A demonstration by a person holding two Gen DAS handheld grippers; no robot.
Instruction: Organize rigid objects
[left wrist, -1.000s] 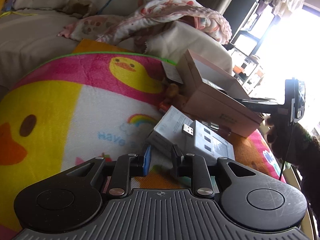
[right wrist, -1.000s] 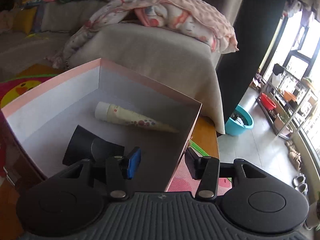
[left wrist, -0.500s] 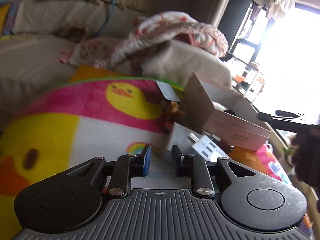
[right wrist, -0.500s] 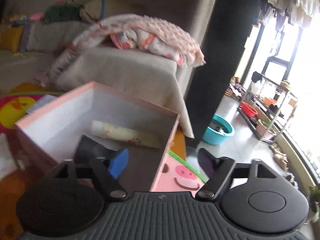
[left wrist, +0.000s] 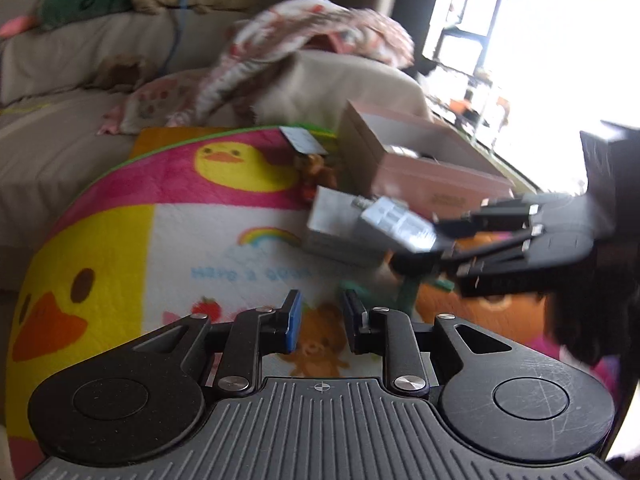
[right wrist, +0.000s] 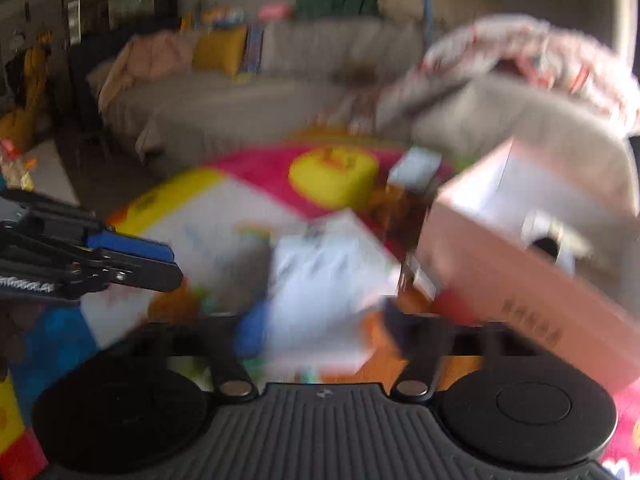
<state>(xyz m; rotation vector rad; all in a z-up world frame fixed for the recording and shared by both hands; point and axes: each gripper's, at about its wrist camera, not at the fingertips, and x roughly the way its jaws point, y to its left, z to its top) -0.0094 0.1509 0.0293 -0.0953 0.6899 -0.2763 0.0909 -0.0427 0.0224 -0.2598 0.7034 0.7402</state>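
Left wrist view: right gripper [left wrist: 436, 246] jaws closing around grey adapter [left wrist: 396, 222], rigid, light, slick; grip its flat sides. Left gripper [left wrist: 318, 314] clenched, empty.

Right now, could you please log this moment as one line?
left gripper: shut, empty | right gripper: closing near grey box | pink box: open
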